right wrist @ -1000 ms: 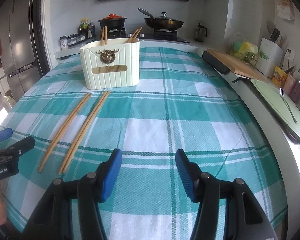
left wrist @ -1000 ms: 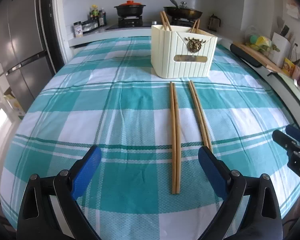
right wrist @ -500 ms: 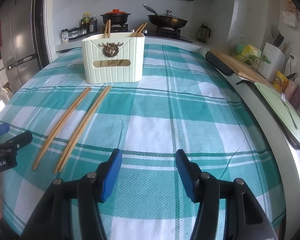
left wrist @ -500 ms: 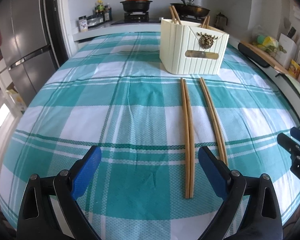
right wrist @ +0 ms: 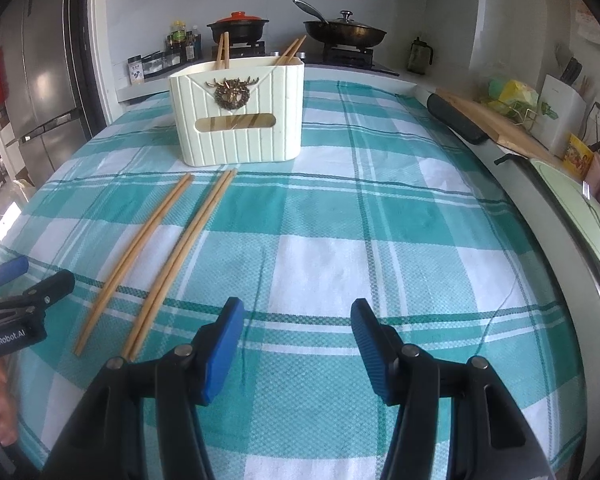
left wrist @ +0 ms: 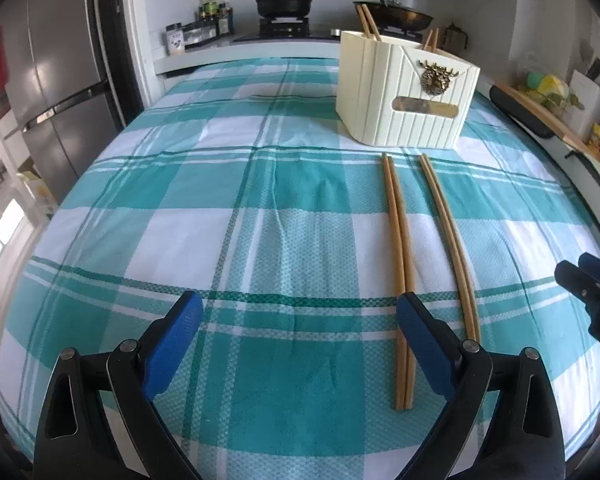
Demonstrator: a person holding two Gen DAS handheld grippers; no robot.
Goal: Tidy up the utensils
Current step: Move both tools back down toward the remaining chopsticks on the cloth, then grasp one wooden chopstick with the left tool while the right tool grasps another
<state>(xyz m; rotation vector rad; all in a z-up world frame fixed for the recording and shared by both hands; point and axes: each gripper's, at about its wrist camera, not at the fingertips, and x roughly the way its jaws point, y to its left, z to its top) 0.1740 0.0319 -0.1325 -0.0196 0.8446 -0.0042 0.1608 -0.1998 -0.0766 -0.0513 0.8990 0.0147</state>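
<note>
Left wrist view: two pairs of chopsticks (left wrist: 399, 264) lie on the checked bench (left wrist: 180, 208) just before the cream holder (left wrist: 404, 92), which already has some; thin, stiff, light, probably slippery, so pinch mid-length. Left gripper (left wrist: 300, 344) and right gripper (right wrist: 296, 344) both hover jaws apart, empty. Versus a second ago, both have moved closer to the holder.

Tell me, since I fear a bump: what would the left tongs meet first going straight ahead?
Probably only the tablecloth; the left tongs point left of both chopstick pairs and the holder.
</note>
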